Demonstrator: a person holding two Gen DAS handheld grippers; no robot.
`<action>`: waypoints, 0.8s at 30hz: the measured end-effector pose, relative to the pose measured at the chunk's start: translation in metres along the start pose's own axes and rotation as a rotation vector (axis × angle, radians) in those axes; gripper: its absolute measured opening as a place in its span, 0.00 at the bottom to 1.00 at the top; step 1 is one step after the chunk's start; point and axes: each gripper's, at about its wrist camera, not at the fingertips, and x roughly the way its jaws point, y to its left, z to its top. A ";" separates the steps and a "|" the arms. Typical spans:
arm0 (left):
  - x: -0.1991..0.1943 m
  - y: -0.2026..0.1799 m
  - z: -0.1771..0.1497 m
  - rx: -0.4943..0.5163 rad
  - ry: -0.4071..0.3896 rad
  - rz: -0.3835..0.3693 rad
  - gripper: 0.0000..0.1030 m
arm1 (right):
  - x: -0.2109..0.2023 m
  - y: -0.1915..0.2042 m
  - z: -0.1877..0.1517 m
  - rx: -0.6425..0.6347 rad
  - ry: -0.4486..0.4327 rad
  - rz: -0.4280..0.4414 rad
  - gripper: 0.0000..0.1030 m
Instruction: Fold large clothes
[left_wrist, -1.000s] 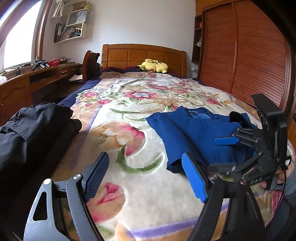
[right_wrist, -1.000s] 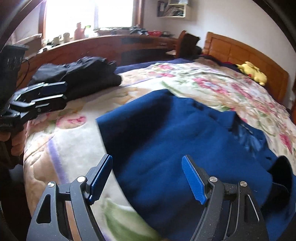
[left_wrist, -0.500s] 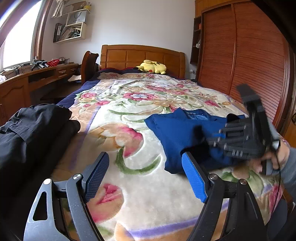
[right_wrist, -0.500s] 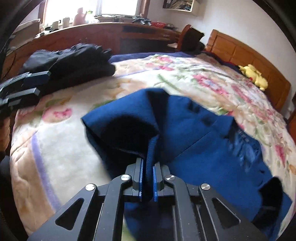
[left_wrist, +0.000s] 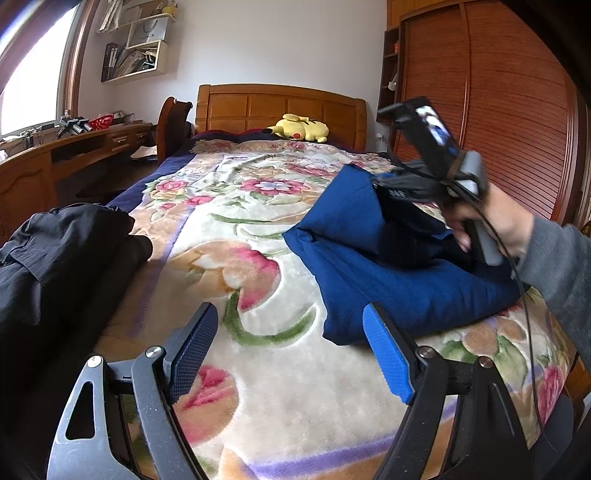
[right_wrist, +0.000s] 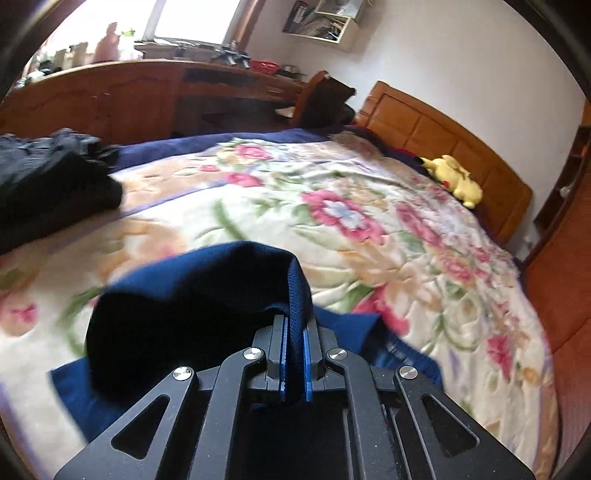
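A blue garment (left_wrist: 388, 280) lies on the right side of the floral bedspread (left_wrist: 236, 229). My right gripper (right_wrist: 294, 360) is shut on an edge of the blue garment (right_wrist: 207, 295) and holds that part lifted and draped over the rest. In the left wrist view the right gripper (left_wrist: 384, 188) is raised above the garment's right half. My left gripper (left_wrist: 291, 354) is open and empty, low over the bed's near end, just left of the garment's near corner.
A pile of black clothes (left_wrist: 55, 258) lies at the bed's left edge. A yellow plush toy (left_wrist: 299, 127) sits by the wooden headboard (left_wrist: 280, 107). A wooden desk (left_wrist: 55, 162) runs along the left, a slatted wardrobe (left_wrist: 491, 110) along the right.
My right gripper closed on the blue garment's edge and lifted it up and over toward the headboard. My left gripper stayed open in place.
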 end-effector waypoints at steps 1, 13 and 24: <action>0.001 -0.001 0.000 0.003 0.002 -0.001 0.79 | 0.007 0.000 0.003 -0.001 0.006 -0.012 0.06; 0.012 -0.018 0.004 0.032 0.015 -0.026 0.79 | 0.058 -0.019 0.001 0.119 0.113 -0.044 0.65; 0.026 -0.037 0.012 0.041 0.009 -0.041 0.79 | -0.035 -0.055 -0.055 0.199 0.000 -0.004 0.66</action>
